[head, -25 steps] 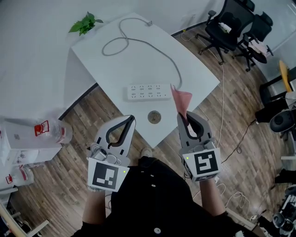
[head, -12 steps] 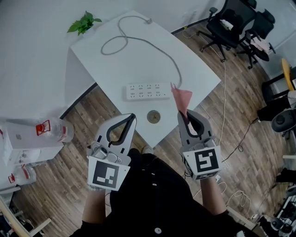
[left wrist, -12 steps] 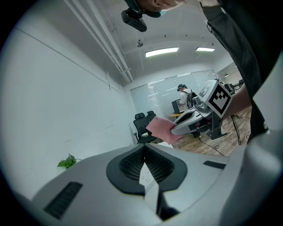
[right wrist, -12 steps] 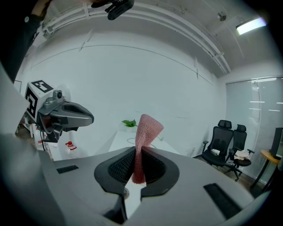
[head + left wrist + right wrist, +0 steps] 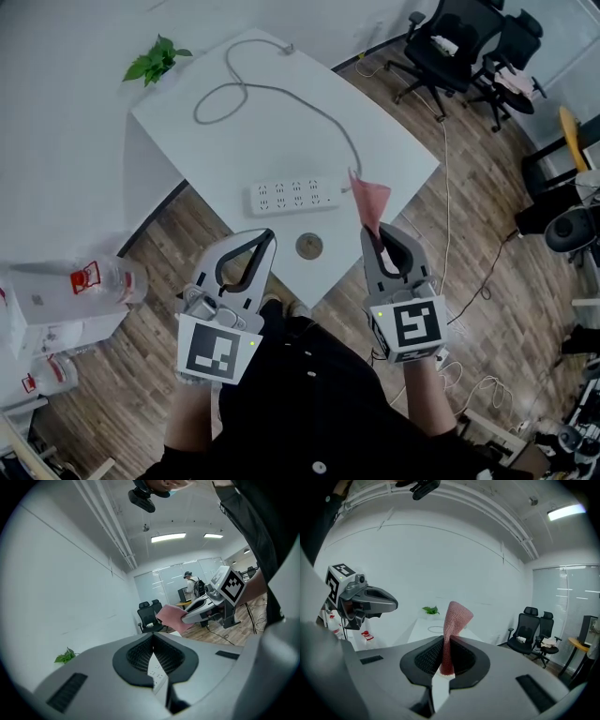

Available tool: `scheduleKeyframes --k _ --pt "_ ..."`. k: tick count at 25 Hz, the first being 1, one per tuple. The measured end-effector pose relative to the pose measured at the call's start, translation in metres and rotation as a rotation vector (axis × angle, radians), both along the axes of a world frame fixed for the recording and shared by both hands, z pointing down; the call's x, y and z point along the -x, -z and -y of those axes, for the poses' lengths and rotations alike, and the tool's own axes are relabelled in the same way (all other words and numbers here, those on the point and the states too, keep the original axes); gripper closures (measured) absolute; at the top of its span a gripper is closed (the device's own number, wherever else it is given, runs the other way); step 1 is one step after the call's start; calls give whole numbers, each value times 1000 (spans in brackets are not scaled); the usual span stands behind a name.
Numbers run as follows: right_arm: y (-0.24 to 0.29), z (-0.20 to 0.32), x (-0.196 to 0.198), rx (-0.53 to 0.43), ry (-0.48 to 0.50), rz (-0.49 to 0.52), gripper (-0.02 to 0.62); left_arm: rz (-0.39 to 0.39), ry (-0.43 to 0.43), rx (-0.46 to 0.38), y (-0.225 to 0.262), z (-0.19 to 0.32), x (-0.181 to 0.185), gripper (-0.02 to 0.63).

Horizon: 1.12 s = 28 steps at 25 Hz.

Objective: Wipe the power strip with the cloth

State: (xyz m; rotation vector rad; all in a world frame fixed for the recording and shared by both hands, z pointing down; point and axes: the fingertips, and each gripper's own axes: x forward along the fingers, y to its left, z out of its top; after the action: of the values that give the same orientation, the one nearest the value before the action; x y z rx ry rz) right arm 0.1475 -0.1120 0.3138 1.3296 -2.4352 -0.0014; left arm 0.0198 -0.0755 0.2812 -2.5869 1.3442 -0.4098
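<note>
A white power strip (image 5: 292, 196) lies on the white table (image 5: 234, 131), and its grey cable (image 5: 281, 94) loops toward the far edge. My right gripper (image 5: 373, 232) is shut on a pink cloth (image 5: 368, 200) that sticks up past its tips, just right of the strip's end. In the right gripper view the cloth (image 5: 453, 623) rises from between the shut jaws of the gripper (image 5: 446, 657). My left gripper (image 5: 267, 236) hangs near the table's front corner, shut on nothing. In the left gripper view its jaws meet (image 5: 153, 651), with a sliver of the strip (image 5: 157, 674) below them.
A round grommet cap (image 5: 309, 247) sits in the table near the front corner. A potted plant (image 5: 156, 58) is at the far left corner. Black office chairs (image 5: 450, 47) stand at the right rear, water bottles (image 5: 103, 274) on the left, cables on the wooden floor (image 5: 450, 216).
The table and power strip have shifted slightly up and left in the head view. Both grippers keep the same pose, and the cloth stays in the right one.
</note>
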Motion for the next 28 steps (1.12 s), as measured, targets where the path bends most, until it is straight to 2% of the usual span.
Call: scheduleKeyframes --k 7,15,28 --pt "-7 16 -7 19 -66 -5 546 3 -41 11 -3 15 3 592" --pt "-18 28 -7 32 -99 -30 546 1 -66 17 -8 24 8 592" --pt "-42 38 -14 87 -120 -54 546 -13 -54 26 -7 30 12 592"
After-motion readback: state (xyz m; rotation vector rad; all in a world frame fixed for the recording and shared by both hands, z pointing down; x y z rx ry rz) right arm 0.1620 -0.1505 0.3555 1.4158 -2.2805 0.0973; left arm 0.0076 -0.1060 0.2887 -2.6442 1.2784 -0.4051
